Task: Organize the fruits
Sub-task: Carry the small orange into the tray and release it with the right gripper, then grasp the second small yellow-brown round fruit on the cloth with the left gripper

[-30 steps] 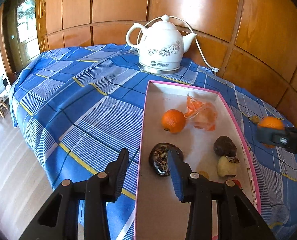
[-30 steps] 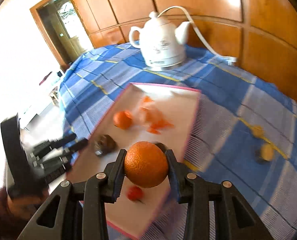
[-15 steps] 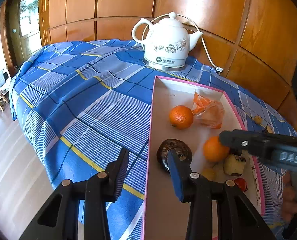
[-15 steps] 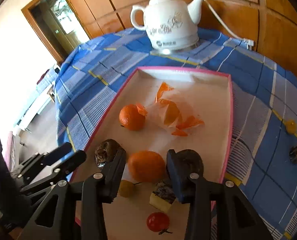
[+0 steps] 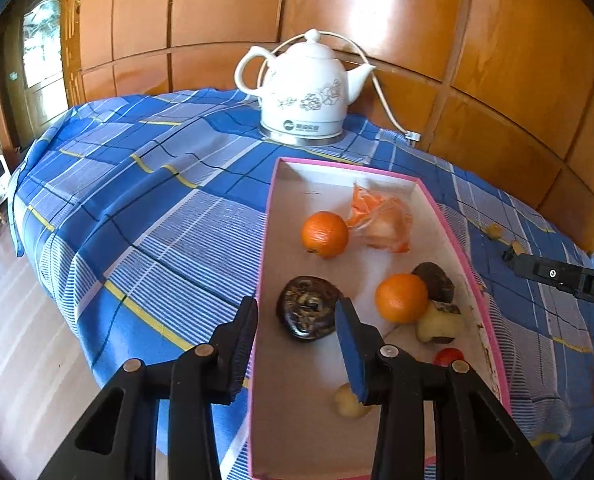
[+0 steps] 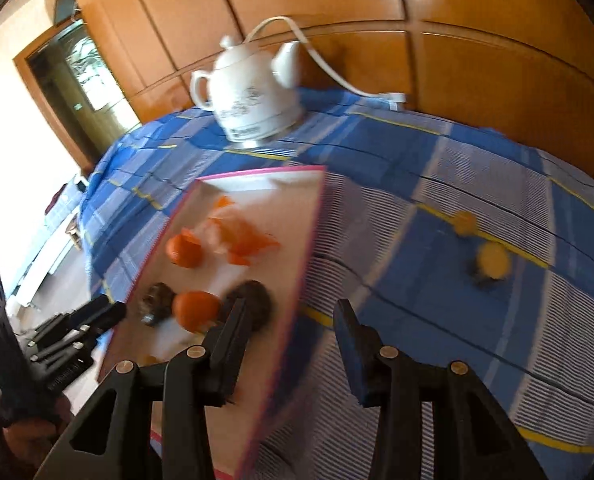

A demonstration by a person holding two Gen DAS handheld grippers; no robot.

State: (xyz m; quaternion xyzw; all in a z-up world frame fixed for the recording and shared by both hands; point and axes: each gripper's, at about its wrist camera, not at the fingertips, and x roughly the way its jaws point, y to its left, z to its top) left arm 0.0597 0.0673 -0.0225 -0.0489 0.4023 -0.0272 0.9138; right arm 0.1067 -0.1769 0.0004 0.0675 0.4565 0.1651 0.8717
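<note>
Since the earlier frame, the right gripper has released the orange and withdrawn over the box rim; fingers wide, empty. Left gripper fingers wide, low centre. Orange rests mid-box beside a dark fruit. Second orange beyond; kettle at top.

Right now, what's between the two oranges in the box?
Bare box floor between the far orange and near orange; shown in the left wrist view.

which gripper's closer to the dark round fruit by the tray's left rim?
Left. The left gripper hangs just short of the dark round fruit; the right gripper sits beyond the tray's far rim.
</note>
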